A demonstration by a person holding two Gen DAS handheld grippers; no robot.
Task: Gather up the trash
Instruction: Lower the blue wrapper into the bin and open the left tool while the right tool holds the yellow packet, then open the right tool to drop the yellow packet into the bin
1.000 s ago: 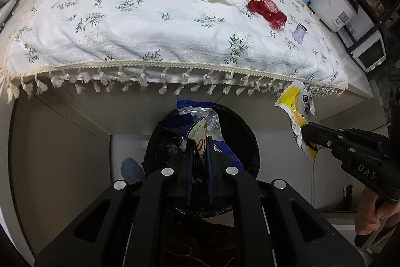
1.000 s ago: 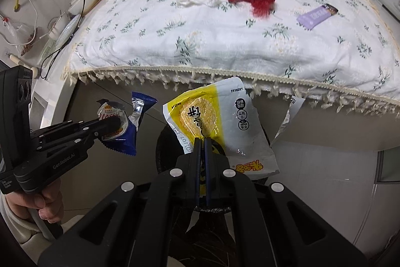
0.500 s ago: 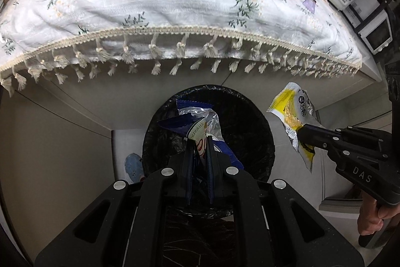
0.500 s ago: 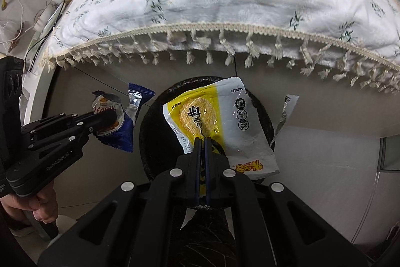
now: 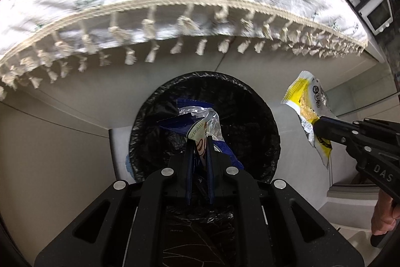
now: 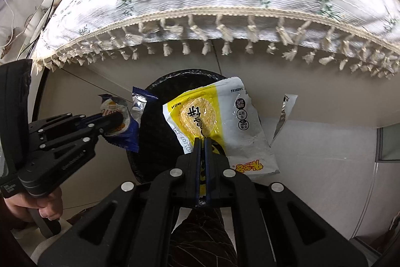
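Black bin (image 5: pixel 250 101) below, tools (image 5: pixel 199 139) clamping wrappers (image 5: pixel 200 121)

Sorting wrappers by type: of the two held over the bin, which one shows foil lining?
The blue cookie wrapper in the left gripper: torn open, silver foil inside. The yellow wrapper in the right gripper shows its printed front.

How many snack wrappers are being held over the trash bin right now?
2: a blue cookie wrapper in the left gripper above the black-lined bin, and a yellow wrapper in the right gripper. More may be hidden inside the bin.
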